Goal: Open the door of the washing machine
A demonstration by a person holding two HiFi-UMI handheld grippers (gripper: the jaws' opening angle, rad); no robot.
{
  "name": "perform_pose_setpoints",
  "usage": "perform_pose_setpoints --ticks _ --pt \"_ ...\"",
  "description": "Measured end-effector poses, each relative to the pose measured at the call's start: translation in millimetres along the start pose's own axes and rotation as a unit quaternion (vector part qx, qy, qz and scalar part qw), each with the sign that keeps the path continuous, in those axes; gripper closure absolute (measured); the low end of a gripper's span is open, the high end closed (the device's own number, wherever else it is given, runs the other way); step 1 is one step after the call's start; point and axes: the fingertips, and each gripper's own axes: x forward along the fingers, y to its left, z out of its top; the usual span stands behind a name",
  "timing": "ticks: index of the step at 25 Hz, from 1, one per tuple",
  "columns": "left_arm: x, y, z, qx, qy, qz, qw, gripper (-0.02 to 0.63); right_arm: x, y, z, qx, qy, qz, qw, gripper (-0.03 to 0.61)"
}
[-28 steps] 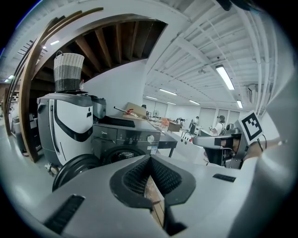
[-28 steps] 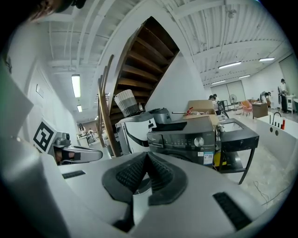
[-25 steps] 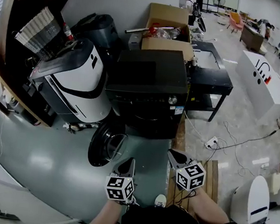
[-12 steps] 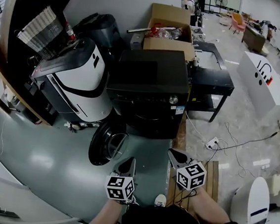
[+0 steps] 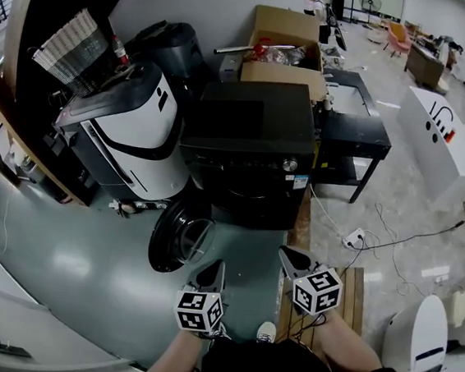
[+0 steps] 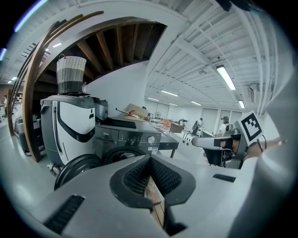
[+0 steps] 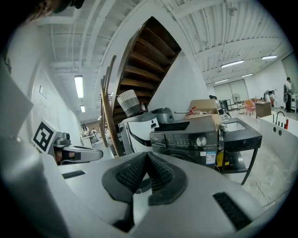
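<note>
A black front-loading washing machine stands ahead of me. Its round door is swung wide open to the left, and the dark drum opening shows behind it. In the left gripper view the machine and its door lie beyond the jaws. The right gripper view shows the machine too. My left gripper and right gripper hover side by side a short way in front of the machine. Both are shut with nothing between their pads, and neither touches the door.
A white and black appliance stands left of the washer, with a woven basket behind it. A cardboard box sits behind the machine. A black table is to its right. Cables and a power strip lie on the floor.
</note>
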Motion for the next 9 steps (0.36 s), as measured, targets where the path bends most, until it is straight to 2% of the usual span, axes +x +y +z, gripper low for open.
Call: perform_pose_setpoints --ticks 9 --pt "-2.9 -3.5 0.1 -0.003 -0.001 0.003 1.0 0.595 -3.0 0.8 -0.5 0.002 0.002 0.002 1.0 0.561"
